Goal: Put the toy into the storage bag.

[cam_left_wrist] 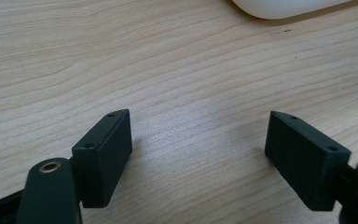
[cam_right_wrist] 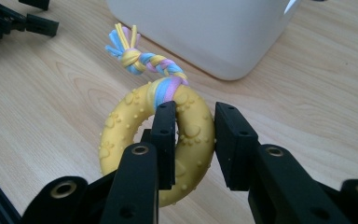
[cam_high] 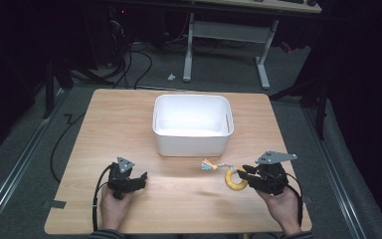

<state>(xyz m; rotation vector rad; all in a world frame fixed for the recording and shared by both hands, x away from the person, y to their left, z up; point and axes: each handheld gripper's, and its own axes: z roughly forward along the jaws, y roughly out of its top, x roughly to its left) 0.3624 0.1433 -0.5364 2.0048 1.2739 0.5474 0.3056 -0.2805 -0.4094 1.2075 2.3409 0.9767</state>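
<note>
The yellow ring toy (cam_right_wrist: 156,144), a knobbly rubber loop with paw prints and a braided pastel rope tail (cam_right_wrist: 142,60), sits just in front of the white bin (cam_high: 192,124), off its right-hand front corner. The right gripper (cam_right_wrist: 193,140) has one jaw through the ring's hole and the other outside, so the ring's band lies between them; whether they are actually pinching it or only closing around it I cannot tell, since a slight gap shows beside the outer jaw. Threading the hole looks like a sensible way to hold something this round (a flat squeeze across the whole ring would likely slip). The tail points toward the bin. The right hand (cam_high: 283,206) holds its gripper low, aimed left toward the ring. Well to the left of the bin's front, the left gripper (cam_left_wrist: 198,140) rests over bare wooden table (cam_high: 129,114), jaws spread wide with nothing between them, the left hand (cam_high: 112,206) idle.
</note>
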